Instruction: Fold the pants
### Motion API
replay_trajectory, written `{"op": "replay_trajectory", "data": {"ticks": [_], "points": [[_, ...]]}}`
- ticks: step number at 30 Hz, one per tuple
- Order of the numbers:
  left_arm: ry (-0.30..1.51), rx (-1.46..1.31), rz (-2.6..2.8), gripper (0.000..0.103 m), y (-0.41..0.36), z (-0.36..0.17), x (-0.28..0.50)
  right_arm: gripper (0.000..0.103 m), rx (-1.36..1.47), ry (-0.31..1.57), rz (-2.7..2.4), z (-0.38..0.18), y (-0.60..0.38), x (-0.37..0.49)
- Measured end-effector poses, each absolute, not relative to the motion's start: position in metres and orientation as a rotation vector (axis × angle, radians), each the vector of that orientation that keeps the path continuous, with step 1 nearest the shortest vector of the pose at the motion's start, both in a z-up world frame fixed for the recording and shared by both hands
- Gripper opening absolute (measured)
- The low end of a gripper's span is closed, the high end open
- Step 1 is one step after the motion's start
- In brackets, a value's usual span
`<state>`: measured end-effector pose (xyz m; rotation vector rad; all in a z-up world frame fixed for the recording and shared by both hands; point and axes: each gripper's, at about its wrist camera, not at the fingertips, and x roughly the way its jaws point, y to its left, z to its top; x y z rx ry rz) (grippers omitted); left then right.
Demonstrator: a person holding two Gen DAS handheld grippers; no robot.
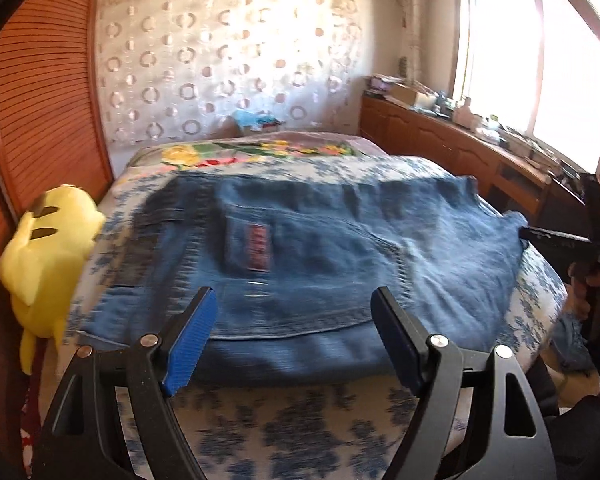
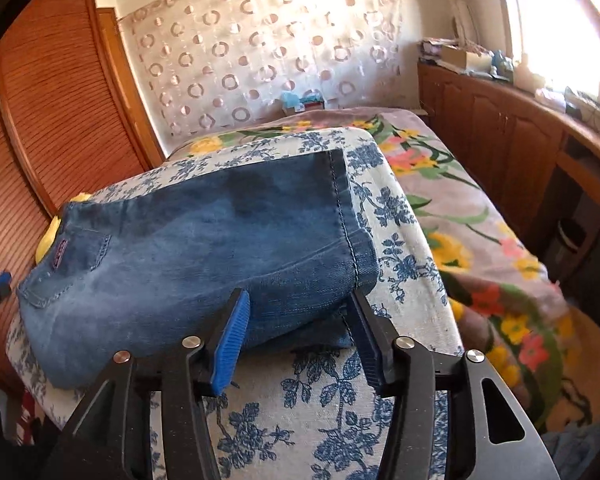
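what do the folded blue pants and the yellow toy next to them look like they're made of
Folded blue pants: denim by the look, matte and faded, with a twill weave, a stitched hem and a patch pocket. Yellow plush toy: soft fuzzy fabric, probably stuffed, judging by its rounded shape and matte nap; blur hides finer detail.

It was a home bedroom — a bed with floral covers, a slatted wooden wardrobe, a patterned curtain, a sunlit window — and a yellow plush toy.
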<state>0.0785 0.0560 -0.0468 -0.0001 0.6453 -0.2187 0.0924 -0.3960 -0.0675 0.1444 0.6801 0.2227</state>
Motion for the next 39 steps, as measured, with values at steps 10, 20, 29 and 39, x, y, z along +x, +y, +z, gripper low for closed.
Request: {"op": "replay_trajectory", "data": {"ticks": [10, 20, 29, 39], "points": [[0.710, 0.009, -0.282, 0.079, 0.021, -0.066, 0.081, 0.061, 0.224, 0.727, 0.201, -0.074, -0.402, 0.110], [0.730, 0.006, -0.279, 0.079, 0.020, -0.072, 0.081, 0.041, 0.196, 0.730, 0.184, -0.070, -0.382, 0.122], [0.722, -0.016, -0.257, 0.079, 0.037, -0.071, 0.076, 0.021, 0.141, 0.623, 0.294, -0.045, -0.345, 0.112], [0.689, -0.058, -0.166, 0.079, 0.081, -0.059, 0.067, 0.020, 0.038, 0.573, 0.579, -0.014, -0.232, 0.105]]}}
